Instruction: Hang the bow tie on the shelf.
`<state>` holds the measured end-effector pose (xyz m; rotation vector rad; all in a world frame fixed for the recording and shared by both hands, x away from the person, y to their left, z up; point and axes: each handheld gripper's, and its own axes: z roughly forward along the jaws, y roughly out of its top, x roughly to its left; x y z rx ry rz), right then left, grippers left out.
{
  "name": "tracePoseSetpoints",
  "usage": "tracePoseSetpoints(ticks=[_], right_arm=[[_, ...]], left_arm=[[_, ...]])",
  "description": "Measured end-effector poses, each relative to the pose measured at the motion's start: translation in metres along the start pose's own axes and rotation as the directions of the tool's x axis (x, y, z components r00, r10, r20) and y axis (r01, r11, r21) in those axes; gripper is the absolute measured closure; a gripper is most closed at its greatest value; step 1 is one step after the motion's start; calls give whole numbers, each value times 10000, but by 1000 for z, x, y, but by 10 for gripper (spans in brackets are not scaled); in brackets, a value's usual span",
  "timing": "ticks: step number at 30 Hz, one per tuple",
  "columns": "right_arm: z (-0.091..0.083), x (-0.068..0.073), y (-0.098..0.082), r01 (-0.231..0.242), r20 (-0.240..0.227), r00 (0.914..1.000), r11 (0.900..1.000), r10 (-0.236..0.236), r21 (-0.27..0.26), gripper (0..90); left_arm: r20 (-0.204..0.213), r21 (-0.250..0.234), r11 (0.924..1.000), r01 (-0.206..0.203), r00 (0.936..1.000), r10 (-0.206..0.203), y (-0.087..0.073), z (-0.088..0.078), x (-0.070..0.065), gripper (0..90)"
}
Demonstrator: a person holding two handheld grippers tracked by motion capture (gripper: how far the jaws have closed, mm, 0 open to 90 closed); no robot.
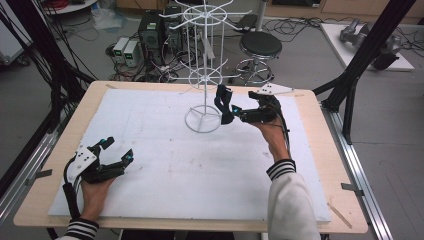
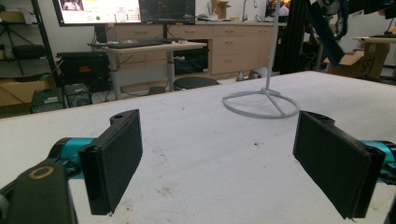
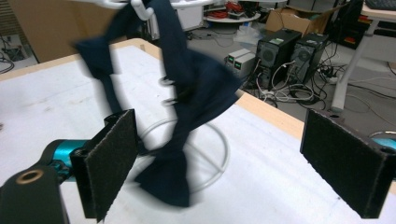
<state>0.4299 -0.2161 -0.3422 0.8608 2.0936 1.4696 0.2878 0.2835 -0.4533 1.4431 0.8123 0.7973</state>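
Observation:
A white wire rack (image 1: 203, 75) stands on its ring base (image 1: 202, 120) at the back middle of the white pad. A dark navy cloth (image 1: 222, 102) hangs on it, draped from a white hook (image 3: 140, 7). In the right gripper view the cloth (image 3: 187, 102) looks blurred and hangs free in front of the ring base (image 3: 219, 154). My right gripper (image 1: 234, 114) is just right of the cloth, open (image 3: 224, 163), its pads clear of the fabric. Near the front left, my left gripper (image 1: 119, 149) rests low over the pad, open and empty (image 2: 219, 163), facing the rack base (image 2: 260, 103).
The white pad (image 1: 165, 165) covers most of the wooden table (image 1: 320, 150). Behind the table stand a black stool (image 1: 260, 47), computer towers (image 1: 150, 30) and loose cables. Black frame posts (image 1: 360, 60) rise at the right.

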Motion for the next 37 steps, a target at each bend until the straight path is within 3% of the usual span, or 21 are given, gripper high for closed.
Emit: tracePoseSetpoints(ticks=[3,4,7,8,10,14,19,21,23,28,33,37], right_arm=[[-17,8,-8,-184,162,9997,9986,192,-504,106],[-30,15,-15,-125,484,9987,9970,162,-758,106],[-42,22,-22,-43,770,9969,9941,127,-1085,106],[-55,32,-33,56,1050,9944,9890,101,-1476,106],[-61,37,-38,114,1187,9929,9884,67,-1515,106],[-82,55,-69,344,1613,9869,9816,-37,-1877,106],[-103,66,-116,85,1948,9803,9785,325,-2059,106],[-106,67,-129,-47,2021,9784,9817,439,-1905,106],[-111,68,-139,-50,2162,9747,9717,575,-2361,107],[-111,69,-157,38,2466,9672,9671,611,-2544,106],[-110,70,-157,268,2334,9718,9667,345,-2546,107],[-110,71,-157,237,2374,9706,9660,394,-2575,106]], left_arm=[[-8,-10,10000,-17,10000,17,0,0,0,162],[-4,-8,10000,-18,10000,18,0,0,0,162],[-13,1,10000,2,10000,-2,0,0,0,162],[-15,0,10000,-4,10000,4,0,0,0,162],[-19,3,10000,-23,10000,23,0,0,0,162],[-31,-35,10000,-26,10000,26,0,0,0,162],[-29,-81,10000,-31,10000,31,0,-1,0,162],[-34,-110,9999,-18,10000,18,0,-1,0,162],[-59,-121,9999,-9,10000,9,0,-1,0,162],[-125,-189,9998,-44,9999,41,-1,-2,-1,162],[-138,-192,9998,-28,9999,26,-1,-2,-1,161],[-137,-188,9998,-19,9999,17,-1,-2,-1,161]])
